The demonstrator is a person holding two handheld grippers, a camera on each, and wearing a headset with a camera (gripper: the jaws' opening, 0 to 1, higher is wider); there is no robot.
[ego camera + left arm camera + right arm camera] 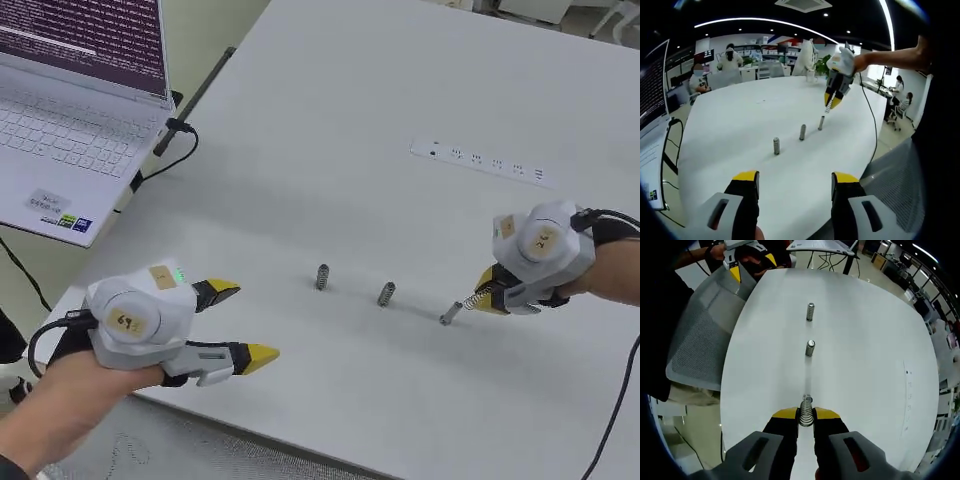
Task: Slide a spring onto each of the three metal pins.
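**Last spring poised at the bare pin**

The right gripper (487,298) has its jaws closed almost fully on a small coil spring (474,297). It pinches the spring near the upper end, so the free end points down at the bare pin (451,314). The spring's tip sits just above the pin's top; whether they touch cannot be told.

The spring looks light and bendy. A hard squeeze would likely kink it or flick it out, so a gentle hold across the upper coils seems best, leaving the lower bore free for the pin. The pin looks thin and stiff.

Just beside the bare pin, on the side away from the right gripper, the middle pin (386,293) carries a spring, as does the far pin (322,277) beyond it. The left gripper (248,320) hovers over the table (330,120) well apart from the bare pin, jaws wide apart and empty.
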